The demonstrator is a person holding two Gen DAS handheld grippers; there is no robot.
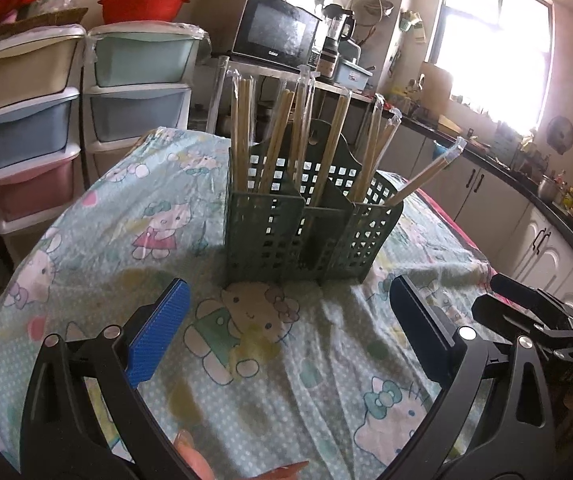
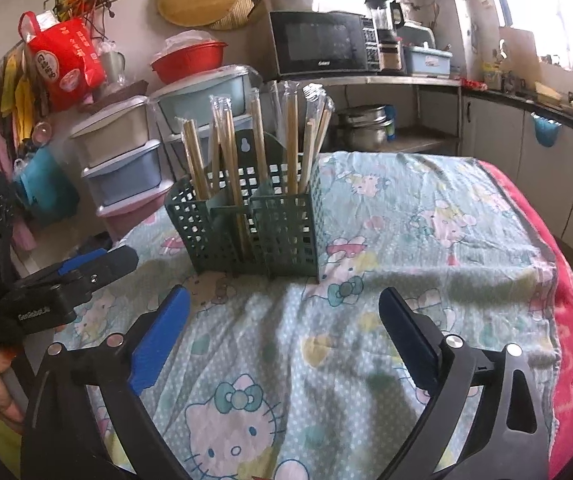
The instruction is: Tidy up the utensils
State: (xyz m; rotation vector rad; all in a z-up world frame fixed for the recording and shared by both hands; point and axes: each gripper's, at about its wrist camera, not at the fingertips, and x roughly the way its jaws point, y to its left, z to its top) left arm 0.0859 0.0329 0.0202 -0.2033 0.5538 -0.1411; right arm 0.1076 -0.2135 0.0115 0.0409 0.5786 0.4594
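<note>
Bamboo chopsticks: light, stiff, slick wrap; pinch mid-shaft.
Caddy: light plastic, may tip.
Left tool: apart, empty.
Right tool: apart, empty.

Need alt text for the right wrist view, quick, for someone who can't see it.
A green caddy full of wrapped chopsticks stands on a cartoon-print tablecloth. The right gripper, jaws open and empty, sits short of it, with the left gripper at the left edge.
</note>
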